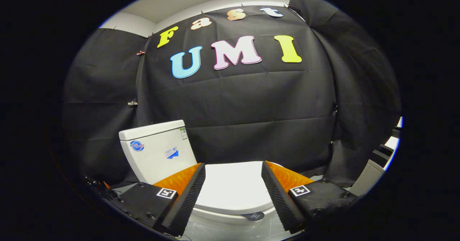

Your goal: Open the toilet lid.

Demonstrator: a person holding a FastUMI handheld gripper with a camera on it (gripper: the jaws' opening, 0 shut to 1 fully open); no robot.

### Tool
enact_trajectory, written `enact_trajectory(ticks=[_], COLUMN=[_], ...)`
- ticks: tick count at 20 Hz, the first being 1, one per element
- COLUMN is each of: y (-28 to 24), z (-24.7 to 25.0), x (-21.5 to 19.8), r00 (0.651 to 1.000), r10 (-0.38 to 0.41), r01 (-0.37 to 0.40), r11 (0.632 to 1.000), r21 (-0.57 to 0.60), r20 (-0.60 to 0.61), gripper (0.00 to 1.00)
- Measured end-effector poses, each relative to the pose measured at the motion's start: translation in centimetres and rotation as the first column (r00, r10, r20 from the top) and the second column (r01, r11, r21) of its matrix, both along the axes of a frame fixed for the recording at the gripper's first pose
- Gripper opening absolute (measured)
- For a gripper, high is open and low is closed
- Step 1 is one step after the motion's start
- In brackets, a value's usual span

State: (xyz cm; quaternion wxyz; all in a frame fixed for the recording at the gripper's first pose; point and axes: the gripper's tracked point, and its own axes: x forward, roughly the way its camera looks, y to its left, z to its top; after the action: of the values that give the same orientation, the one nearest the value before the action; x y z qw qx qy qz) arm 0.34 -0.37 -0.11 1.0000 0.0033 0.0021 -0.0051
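1. The gripper (233, 167) has its fingers wide apart and holds nothing.
2. The lid (235, 187) is closed and lies flat, at 12 o'clock, between and just beyond the fingers.
3. The tank (156, 151) stands at 10 o'clock, so the lid's long axis probably runs towards it, slanted left.
4. The lid's front edge is nearest; I think the lift starts there.

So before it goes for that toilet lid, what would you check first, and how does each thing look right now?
1. Toilet lid down flat, ready to lift: ok.
2. Gripper open, fingers spread apart: ok.
3. Lid lies between the fingers: ok.
4. Fingers touching the lid's front edge: cannot tell.
5. Room behind for the lid to swing up toward the tank: ok.
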Motion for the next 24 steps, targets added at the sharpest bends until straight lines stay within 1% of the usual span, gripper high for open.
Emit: enact_trajectory(ticks=[7, 11, 14, 18, 20, 24], y=[-1.3, -2.5, -3.4, -4.9, -5.6, -6.9], z=[-1.1, -2.4, -3.8, -5.0, -6.3, -9.3], x=[0.4, 0.6, 0.7, 0.5, 0.6, 0.1], r00=[0.999, 0.997, 0.992, 0.987, 0.98, 0.952], r10=[-0.023, -0.044, -0.061, -0.087, -0.098, -0.128], r01=[0.023, 0.044, 0.063, 0.091, 0.108, 0.158], r11=[1.0, 0.999, 0.998, 0.995, 0.993, 0.983], r21=[0.015, 0.003, 0.023, 0.028, 0.047, 0.089], r20=[-0.032, -0.064, -0.109, -0.137, -0.174, -0.277], gripper=[0.98, 0.98, 0.98, 0.98, 0.98, 0.99])
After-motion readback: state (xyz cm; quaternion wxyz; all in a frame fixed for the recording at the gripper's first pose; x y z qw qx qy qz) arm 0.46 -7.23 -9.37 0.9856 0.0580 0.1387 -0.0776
